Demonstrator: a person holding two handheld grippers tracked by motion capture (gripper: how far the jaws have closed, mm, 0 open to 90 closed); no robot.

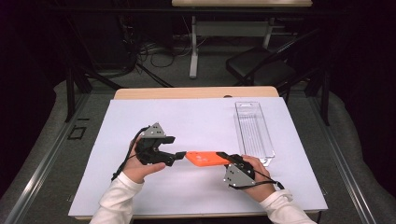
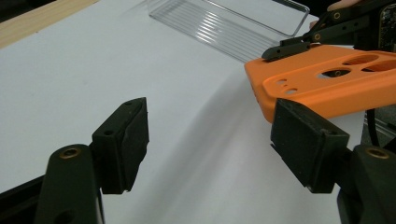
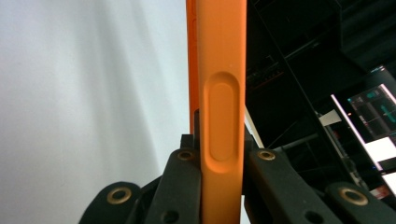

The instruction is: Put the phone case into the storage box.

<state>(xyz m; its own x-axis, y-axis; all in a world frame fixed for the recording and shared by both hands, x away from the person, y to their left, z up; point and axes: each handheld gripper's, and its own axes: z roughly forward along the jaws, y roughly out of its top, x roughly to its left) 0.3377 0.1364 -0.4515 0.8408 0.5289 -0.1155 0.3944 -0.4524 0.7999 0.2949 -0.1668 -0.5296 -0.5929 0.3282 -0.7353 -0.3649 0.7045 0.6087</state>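
Orange phone case [image 1: 204,158], lower centre of the high view, is pinched edge-on by the right gripper [image 1: 227,161]; left gripper [image 1: 172,150] is spread at its free end. Light, probably flexible and slightly grippy; best gripped across its 2 long edges

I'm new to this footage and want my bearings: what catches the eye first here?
The bright orange phone case, clamped by the right tongs just above the white table. The left tongs stand open at its other end. A clear plastic tray lies to the right.
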